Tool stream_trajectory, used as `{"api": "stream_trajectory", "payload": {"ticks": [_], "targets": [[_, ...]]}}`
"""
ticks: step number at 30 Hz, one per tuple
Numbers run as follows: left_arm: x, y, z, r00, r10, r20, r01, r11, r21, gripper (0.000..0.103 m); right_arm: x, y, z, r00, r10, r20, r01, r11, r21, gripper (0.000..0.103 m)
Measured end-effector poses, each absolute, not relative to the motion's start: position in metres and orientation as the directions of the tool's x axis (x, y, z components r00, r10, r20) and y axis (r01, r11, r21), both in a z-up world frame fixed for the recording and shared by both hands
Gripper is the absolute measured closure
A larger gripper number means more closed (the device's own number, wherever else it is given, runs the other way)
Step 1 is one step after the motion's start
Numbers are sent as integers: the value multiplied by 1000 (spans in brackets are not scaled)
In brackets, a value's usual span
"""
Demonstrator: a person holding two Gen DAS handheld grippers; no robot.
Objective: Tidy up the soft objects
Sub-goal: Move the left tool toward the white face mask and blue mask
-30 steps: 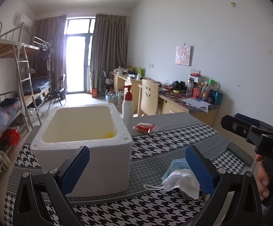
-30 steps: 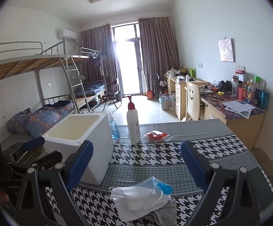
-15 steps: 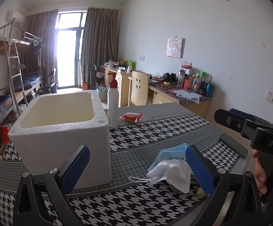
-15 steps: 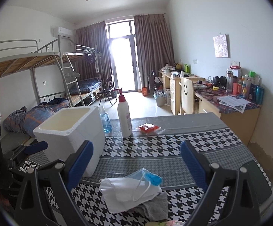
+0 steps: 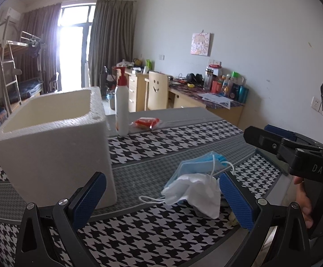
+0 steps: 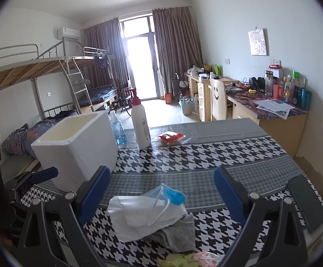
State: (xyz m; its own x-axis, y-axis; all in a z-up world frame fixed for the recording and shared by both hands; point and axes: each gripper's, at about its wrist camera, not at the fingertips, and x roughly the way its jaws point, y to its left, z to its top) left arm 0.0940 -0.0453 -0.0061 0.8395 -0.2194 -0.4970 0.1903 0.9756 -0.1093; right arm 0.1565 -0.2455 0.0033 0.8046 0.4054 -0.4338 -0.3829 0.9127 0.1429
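On the near edge of the houndstooth-covered worktop (image 6: 206, 155) lies a loose heap of soft items: a white face mask (image 6: 139, 218) over a blue face mask (image 6: 172, 195) and a grey cloth (image 6: 177, 233). The right gripper (image 6: 161, 191) hangs above it, jaws wide apart and empty; the left gripper (image 5: 161, 198) likewise. Advice: pinch one layer only, clear of the ear loops, before carrying it left to the open white foam box (image 6: 76, 153).

Black-and-white houndstooth tablecloth (image 6: 206, 155), white foam box (image 6: 76, 146), blue and white masks (image 6: 152, 209), grey cloth (image 6: 179, 235).
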Motion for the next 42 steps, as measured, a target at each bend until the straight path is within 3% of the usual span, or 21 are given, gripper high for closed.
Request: {"api": "stream_trajectory", "payload": {"ticks": [16,30,42], "targets": [[112,-60,-28,776,-294,-558,249,956,-158,3,165,-253,-13,775,408,-483,-375,912,169,7],[135,-78,-39,730,-339,-593,346,932,-107,5,173,-257,-23,755,420,-504,-392,905,167,7],[159,-85,-62,658,-388,-645,396,907,-141,19,188,-255,-34,721,431,-542,-404,898,177,7]]}}
